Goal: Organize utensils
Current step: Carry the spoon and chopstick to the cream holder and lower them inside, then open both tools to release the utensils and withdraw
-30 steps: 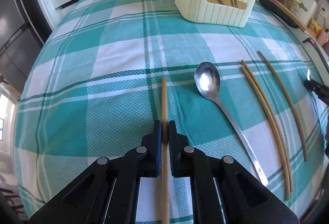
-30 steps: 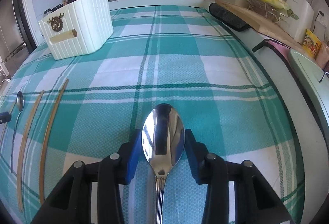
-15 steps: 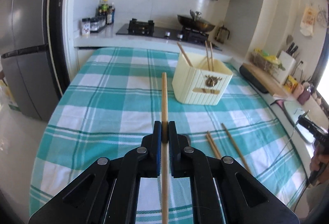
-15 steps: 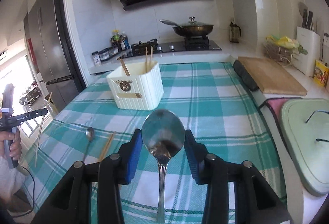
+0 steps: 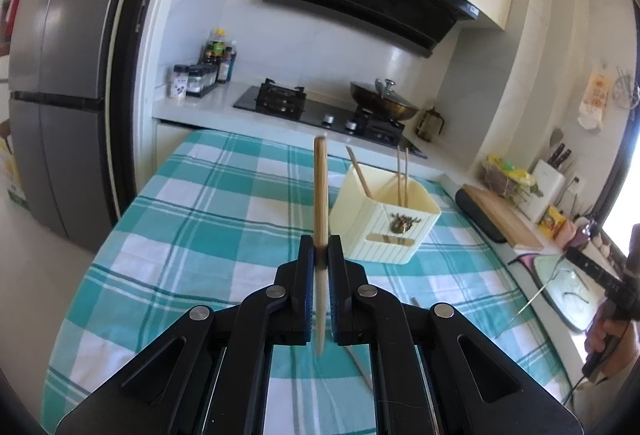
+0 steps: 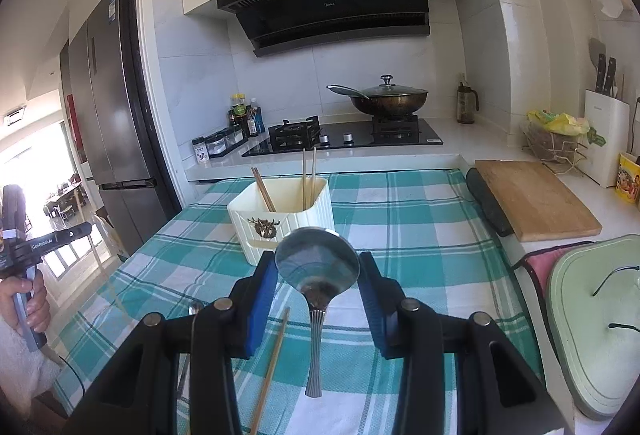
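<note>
Item: left gripper [image 5: 321,255] is clamping a chopstick [image 5: 320,195]; right gripper [image 6: 318,267] is cradling a spoon [image 6: 317,263]. Both, a second ago at the tabletop [image 6: 420,219], are now riding high, facing the far utensil holder [image 6: 288,219]. Deposit is likely pending.

A table [image 6: 420,219] covered with a teal-and-white checked cloth [image 5: 192,231] carries a cream ribbed holder [image 6: 296,223] at about 12 o'clock, standing upright on the cloth. Nearer, around 7 o'clock in the right wrist view, a loose chopstick [image 6: 272,367] lies flat on the cloth, with a spoon [image 6: 195,309] beside it, mostly hidden.
</note>
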